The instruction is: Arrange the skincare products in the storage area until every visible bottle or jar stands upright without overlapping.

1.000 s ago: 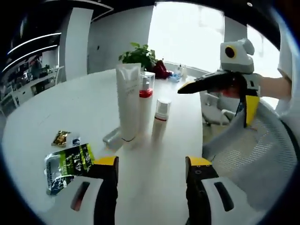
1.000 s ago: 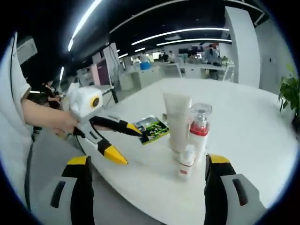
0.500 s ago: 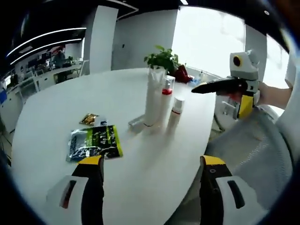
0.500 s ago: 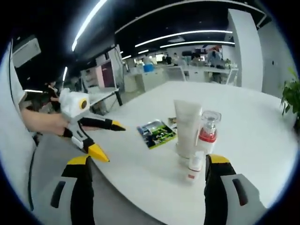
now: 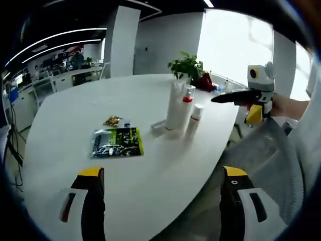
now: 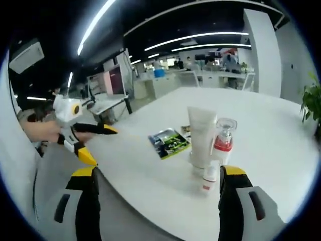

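The tall white squeeze tube (image 6: 201,135), the clear pump bottle w/ a red collar (image 6: 222,143) and the small white bottle w/ a red band (image 6: 208,178) are standing close together on the round white table (image 5: 75,125). A grey item (image 5: 157,125) is lying by the tube. The left gripper (image 5: 163,193) and right gripper (image 6: 156,193) are both hanging wide open, holding nothing. The tube prob. feels soft and tippy, so grab it low. The bottles look light and slick; take them mid-body.

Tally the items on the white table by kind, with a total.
Upright skincare containers: 3 – white tube, pump bottle with red collar, small white bottle
Container lying flat: 1 – small grey one behind the tube
Flat packets: 2 – green-and-black packet, small gold sachet
Potted plant: 1
Total: 7; far-end clutter too small to count.
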`<state>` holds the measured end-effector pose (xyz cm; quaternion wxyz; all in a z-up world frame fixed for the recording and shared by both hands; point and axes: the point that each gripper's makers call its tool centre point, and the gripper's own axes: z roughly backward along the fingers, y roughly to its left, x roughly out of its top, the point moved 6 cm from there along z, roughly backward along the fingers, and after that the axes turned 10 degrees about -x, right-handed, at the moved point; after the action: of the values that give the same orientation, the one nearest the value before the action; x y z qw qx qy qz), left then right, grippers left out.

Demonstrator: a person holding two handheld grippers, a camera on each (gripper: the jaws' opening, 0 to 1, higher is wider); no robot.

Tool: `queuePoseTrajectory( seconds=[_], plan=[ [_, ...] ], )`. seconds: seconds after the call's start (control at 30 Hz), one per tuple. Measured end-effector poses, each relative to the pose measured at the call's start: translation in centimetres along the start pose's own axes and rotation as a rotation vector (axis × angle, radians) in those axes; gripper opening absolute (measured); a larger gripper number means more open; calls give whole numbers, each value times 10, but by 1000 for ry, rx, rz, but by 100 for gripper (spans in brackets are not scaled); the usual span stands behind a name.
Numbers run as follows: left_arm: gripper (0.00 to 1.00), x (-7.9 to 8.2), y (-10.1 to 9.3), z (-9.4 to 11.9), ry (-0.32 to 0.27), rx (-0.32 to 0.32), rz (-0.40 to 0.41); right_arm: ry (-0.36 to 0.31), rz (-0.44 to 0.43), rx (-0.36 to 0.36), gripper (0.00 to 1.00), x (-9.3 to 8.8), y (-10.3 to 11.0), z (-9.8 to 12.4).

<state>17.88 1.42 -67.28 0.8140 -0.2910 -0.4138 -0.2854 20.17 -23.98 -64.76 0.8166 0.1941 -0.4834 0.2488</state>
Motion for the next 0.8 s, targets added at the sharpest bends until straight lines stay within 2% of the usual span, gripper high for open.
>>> queuePoseTrajectory(
  seconds=[0.3, 0.67, 0.8],
  plan=[
    [99, -1, -7, 9, 6, 6, 15, -7, -5, 1, 100, 2, 0, 3],
    [99, -5, -7, 25, 0, 46, 49, -12, -5, 4, 100, 0, 3, 6],
    [98, -11, -8, 24, 27, 55, 47, -12, 2, -3, 99, -1, 2, 6]
  ],
)
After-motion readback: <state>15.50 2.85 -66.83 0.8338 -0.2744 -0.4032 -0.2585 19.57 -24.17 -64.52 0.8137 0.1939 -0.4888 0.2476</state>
